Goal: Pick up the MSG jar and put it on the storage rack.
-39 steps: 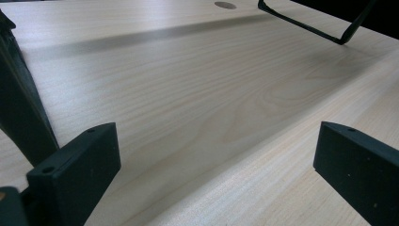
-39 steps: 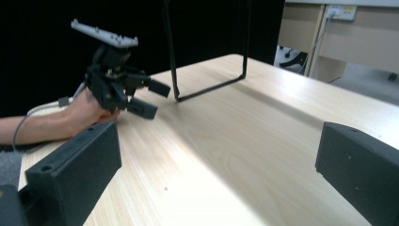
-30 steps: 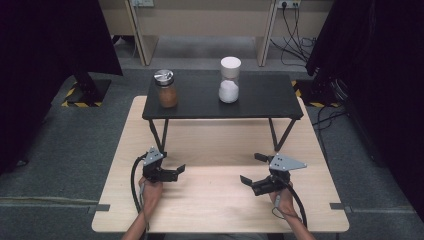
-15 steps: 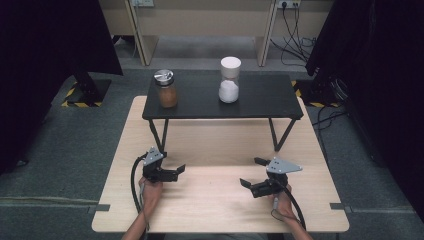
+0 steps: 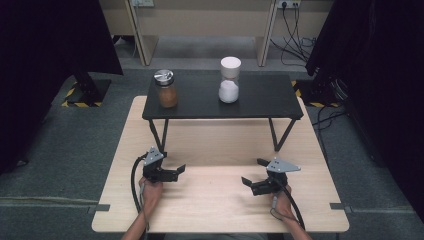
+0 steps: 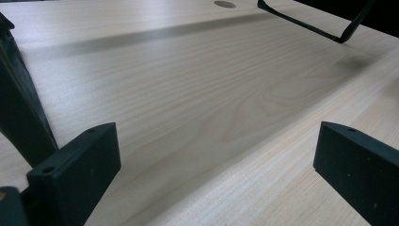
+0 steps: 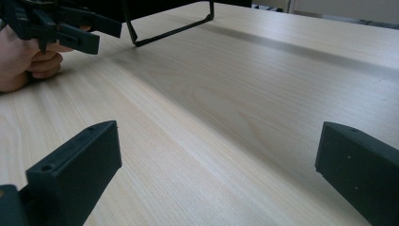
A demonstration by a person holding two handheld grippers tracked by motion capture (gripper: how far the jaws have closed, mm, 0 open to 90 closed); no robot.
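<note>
Fingers [image 6: 75,179] of both grippers gape wide, empty; frame edges crop their tips.

Pale wooden table [image 5: 215,150], black raised shelf [image 5: 260,97], black curtains [image 5: 45,45], cables [image 5: 295,20], grey floor [image 5: 65,145]

My two claws sit low over a pale wooden table [image 5: 220,200], the left gripper [image 5: 175,169] and right gripper [image 5: 252,175] both spread wide with bare wood grain between them. Ahead of both claws, at the far half of the table, stands a small black raised shelf [image 5: 260,97] on thin wire legs. On it, ahead of my left claw, is a jar of brown powder [image 5: 166,89] with a metal lid. Ahead and between the claws, nearer the right one, stands a white-capped jar of white powder [image 5: 229,80]. The jars stand well apart.
</note>
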